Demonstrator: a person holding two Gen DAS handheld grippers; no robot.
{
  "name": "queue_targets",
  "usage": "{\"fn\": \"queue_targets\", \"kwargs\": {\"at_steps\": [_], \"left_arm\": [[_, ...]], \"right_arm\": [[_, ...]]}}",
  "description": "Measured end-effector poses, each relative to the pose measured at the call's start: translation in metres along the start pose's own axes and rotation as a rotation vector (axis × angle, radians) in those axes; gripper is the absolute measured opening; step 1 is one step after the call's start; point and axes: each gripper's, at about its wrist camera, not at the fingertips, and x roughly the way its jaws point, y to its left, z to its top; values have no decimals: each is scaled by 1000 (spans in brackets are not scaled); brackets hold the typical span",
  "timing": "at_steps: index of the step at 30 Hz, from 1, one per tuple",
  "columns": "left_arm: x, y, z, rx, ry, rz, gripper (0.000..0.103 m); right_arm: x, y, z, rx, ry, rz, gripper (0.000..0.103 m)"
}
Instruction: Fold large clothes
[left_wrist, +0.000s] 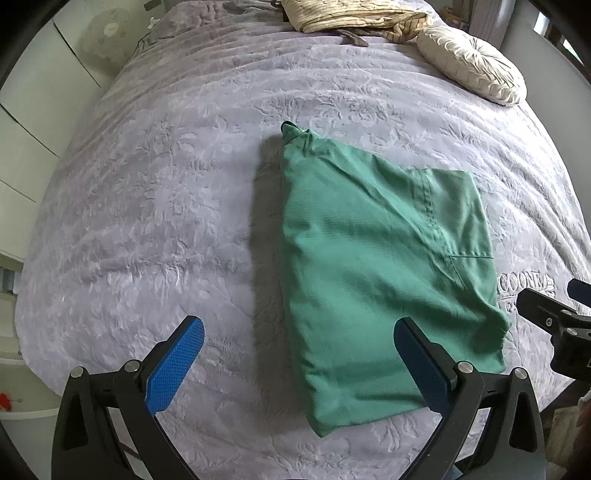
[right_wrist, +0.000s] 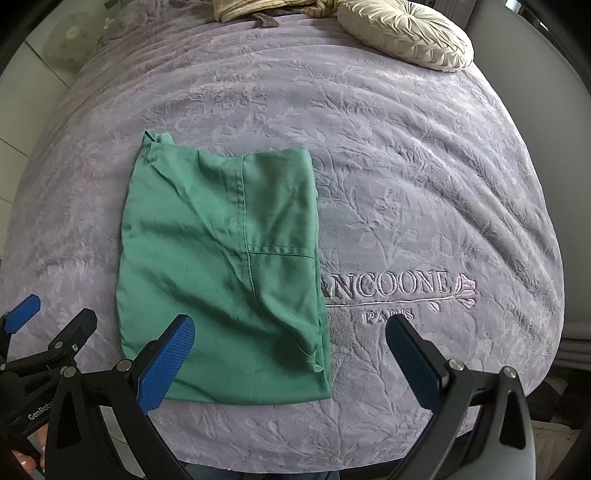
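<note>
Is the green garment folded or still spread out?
Folded: the green garment lies as a compact layered rectangle on the purple bedspread. Both grippers are open and off it.

We are seeing the folded green cloth garment covering the first letters of the embroidered wording on the lilac embossed bedspread. The striped beige bundle of fabric at the far end is running off the top edge. In the left wrist view, the right gripper is being cut off by the right edge, so we are not telling how its jaws stand.
</note>
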Motion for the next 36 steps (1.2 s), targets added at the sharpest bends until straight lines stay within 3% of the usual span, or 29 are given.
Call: {"fn": "queue_targets", "kwargs": {"at_steps": [36], "left_arm": [[1, -3, 0, 1, 7, -5, 103]], "right_arm": [[2, -1, 0, -9, 11, 0, 103]]}}
